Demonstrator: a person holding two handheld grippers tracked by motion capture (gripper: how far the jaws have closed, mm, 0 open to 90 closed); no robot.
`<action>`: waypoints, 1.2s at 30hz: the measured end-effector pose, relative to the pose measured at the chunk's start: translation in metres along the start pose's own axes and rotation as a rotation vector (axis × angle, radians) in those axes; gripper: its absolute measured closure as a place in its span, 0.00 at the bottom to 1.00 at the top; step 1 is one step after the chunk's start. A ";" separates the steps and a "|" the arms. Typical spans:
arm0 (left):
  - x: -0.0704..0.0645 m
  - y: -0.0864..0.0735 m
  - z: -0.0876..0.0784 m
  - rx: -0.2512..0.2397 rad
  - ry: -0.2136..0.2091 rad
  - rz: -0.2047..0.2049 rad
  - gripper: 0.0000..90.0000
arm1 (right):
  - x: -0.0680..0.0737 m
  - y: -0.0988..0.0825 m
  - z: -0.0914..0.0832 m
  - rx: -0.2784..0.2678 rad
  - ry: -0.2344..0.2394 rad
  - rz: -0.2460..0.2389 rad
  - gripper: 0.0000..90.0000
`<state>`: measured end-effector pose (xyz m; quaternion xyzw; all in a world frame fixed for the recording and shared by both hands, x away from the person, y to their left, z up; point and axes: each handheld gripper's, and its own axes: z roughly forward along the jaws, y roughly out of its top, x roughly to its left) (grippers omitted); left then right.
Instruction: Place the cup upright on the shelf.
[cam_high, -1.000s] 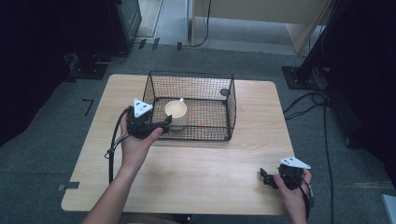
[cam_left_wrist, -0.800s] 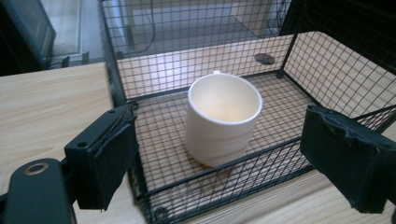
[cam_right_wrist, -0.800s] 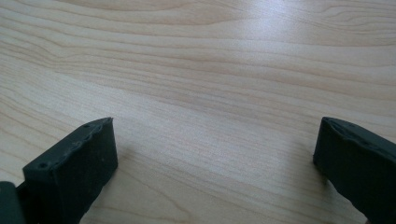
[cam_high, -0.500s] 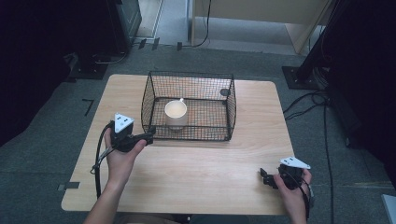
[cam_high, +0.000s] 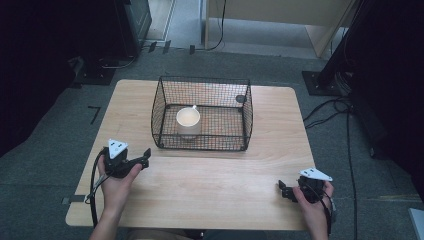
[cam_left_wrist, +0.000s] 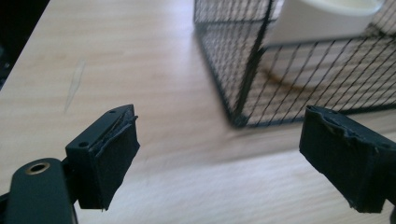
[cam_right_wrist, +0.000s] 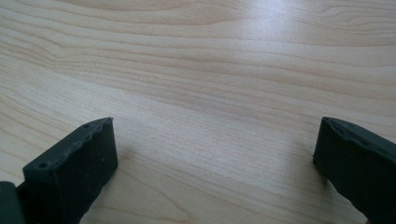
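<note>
Two grippers are sitting low over the wooden surface (cam_high: 210, 185) right now, and both are showing jaws spread wide with nothing between them. The left gripper (cam_high: 145, 155) is pointing toward the black wire basket (cam_high: 247, 120), whose near corner is lying just ahead of its jaws and a bit to the right in the left gripper view. The white cup (cam_high: 188, 121) is standing upright inside that basket, beyond the mesh, well ahead of the left jaws. The right gripper (cam_high: 281, 189) is idling far from all of it, bare wood ahead of its jaws.

Honestly, my worry is the mesh: if the left jaws are going back in low, they're likely clipping the basket wall and shoving the whole thing. Coming over the rim at an angle could also tip the cup.
</note>
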<state>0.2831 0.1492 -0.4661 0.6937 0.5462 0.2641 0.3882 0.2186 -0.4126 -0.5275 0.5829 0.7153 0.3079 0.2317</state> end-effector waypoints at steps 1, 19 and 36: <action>0.003 -0.005 0.001 0.007 0.007 -0.003 0.13 | 0.000 0.000 0.000 -0.001 0.000 -0.001 0.00; 0.028 -0.051 0.011 0.180 0.163 0.043 0.16 | 0.000 0.000 0.000 0.001 0.000 -0.001 0.00; 0.030 -0.052 0.014 0.199 0.137 -0.022 0.09 | 0.000 0.000 0.000 0.001 -0.001 -0.001 0.00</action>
